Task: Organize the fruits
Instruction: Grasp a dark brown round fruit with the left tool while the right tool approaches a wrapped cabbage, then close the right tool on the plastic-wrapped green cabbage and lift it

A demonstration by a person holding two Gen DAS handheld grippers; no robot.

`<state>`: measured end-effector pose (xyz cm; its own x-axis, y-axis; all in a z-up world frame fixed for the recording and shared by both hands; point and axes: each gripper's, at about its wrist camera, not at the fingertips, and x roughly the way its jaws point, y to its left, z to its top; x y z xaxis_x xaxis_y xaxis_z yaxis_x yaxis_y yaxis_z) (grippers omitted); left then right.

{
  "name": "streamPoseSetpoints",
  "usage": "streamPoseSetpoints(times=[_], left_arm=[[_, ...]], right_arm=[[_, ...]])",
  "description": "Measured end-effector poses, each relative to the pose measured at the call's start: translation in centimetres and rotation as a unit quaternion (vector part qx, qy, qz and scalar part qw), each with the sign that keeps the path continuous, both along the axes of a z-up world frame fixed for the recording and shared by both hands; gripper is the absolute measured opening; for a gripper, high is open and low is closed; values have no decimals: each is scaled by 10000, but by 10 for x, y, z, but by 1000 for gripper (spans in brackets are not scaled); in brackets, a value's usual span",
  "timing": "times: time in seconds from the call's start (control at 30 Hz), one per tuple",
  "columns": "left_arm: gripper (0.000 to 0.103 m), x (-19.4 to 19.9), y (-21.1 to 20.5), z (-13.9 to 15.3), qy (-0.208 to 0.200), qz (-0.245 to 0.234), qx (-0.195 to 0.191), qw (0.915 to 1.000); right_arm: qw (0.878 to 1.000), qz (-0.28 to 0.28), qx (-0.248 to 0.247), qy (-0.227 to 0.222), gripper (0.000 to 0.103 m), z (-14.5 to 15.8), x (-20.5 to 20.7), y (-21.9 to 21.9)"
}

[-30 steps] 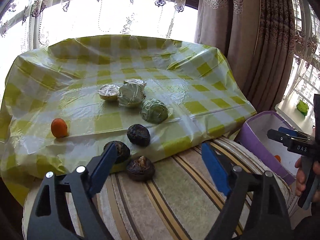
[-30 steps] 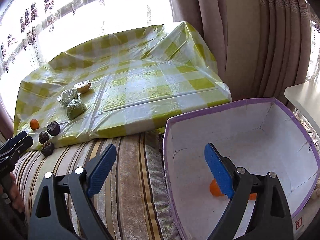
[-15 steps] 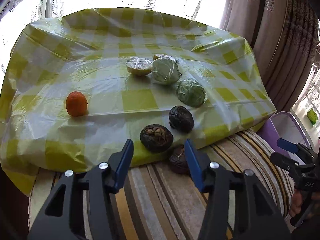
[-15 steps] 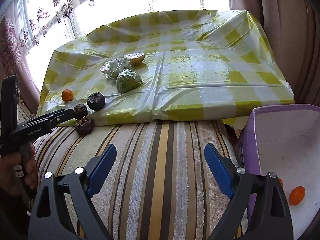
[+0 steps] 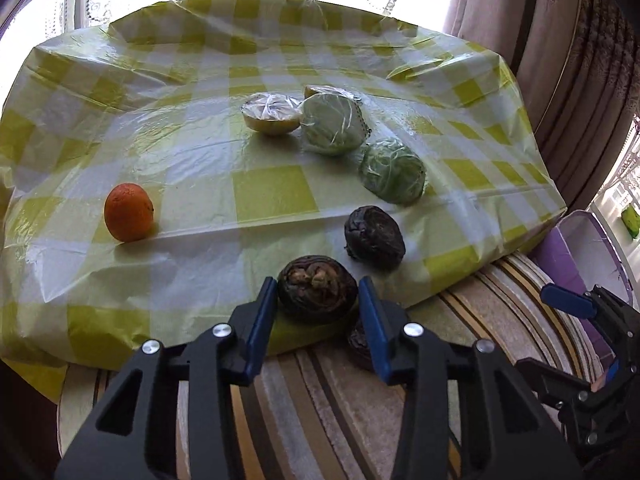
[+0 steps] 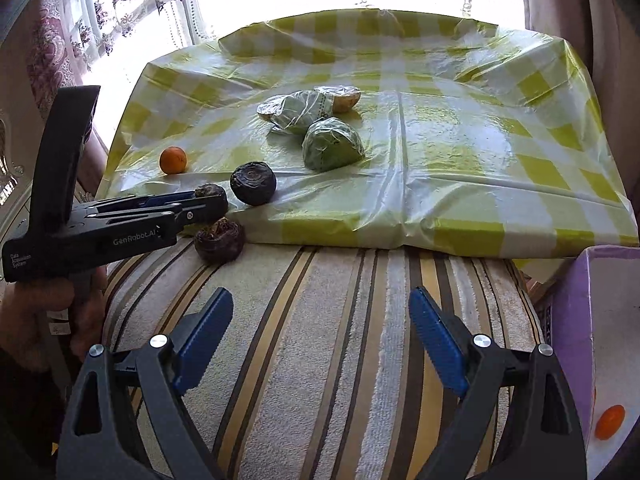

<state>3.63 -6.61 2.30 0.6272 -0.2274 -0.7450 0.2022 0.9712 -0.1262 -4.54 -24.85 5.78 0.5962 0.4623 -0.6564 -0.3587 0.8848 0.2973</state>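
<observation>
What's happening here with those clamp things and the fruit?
A person holds a gripper in each hand, sorting fruit into a purple box. The left gripper has its fingers on either side of a dark fruit at the edge of the checkered cloth; whether it grips is unclear. The right gripper hangs open over the striped cushion. A small orange fruit lies in the box.

Left tool (image 5: 318, 300) fingers flank dark fruit (image 5: 317, 289) at checked cloth (image 5: 224, 152) edge

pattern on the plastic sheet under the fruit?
Yellow-green and white checks on the plastic sheet; clearest in the left wrist view.
</observation>
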Motion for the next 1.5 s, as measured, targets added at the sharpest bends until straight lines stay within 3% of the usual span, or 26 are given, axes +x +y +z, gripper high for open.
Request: streamPoseSetpoints(times=[0.3, 0.5, 0.8, 0.97, 1.1, 1.27, 1.5], left_arm=[[39, -7, 16, 2, -242, 360, -278, 9987], [39, -13, 28, 3, -444, 749, -437, 9952], [39, -17, 32, 4, -583, 846, -511, 9934], [39, -19, 33, 2, -575, 826, -552, 9934], [39, -18, 33, 1, -568, 814, -586, 9933], [39, -18, 34, 1, -574, 810, -608, 9932], [39, -18, 33, 0, -573, 811, -595, 9933]], right_arm=[[9999, -40, -29, -113, 87, 7, 15, 12], [9988, -428, 126, -209, 87, 20, 53, 9], [9978, -604, -225, -153, 85, 23, 119, 35], [9976, -511, -467, -2, 74, 14, 144, 53], [9973, -410, -602, 86, 72, 9, 154, 62], [9965, -360, -748, 131, 62, 4, 156, 69], [9972, -350, -666, 48, 60, 4, 151, 66]])
